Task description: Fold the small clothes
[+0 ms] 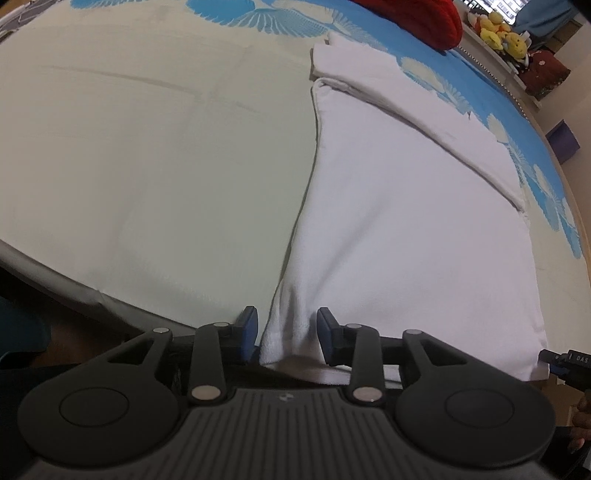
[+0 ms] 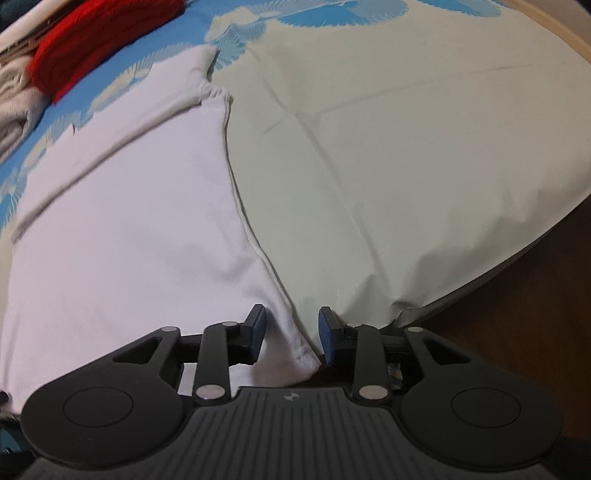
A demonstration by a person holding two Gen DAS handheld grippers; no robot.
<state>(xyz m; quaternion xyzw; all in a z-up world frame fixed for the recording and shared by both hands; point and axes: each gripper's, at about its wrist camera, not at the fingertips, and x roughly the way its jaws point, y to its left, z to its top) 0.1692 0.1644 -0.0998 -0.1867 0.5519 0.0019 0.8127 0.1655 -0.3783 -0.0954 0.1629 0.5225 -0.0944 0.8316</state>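
Observation:
A white garment [image 1: 406,229] lies flat on the bed, with one long side strip folded over its far edge. It also shows in the right wrist view [image 2: 122,236]. My left gripper [image 1: 287,332] is open, its blue-padded jaws standing either side of the garment's near left corner. My right gripper [image 2: 291,332] is open, its jaws standing either side of the garment's near right corner. Neither gripper is closed on the cloth. The tip of the right gripper [image 1: 561,360] shows at the right edge of the left wrist view.
The bed has a pale green sheet [image 1: 155,147] with a blue floral border [image 1: 517,122]. A red knitted item [image 1: 417,18] lies at the far side and also shows in the right wrist view [image 2: 92,40]. Yellow plush toys [image 1: 502,31] sit on a shelf. The bed edge [image 2: 498,266] drops to a brown floor.

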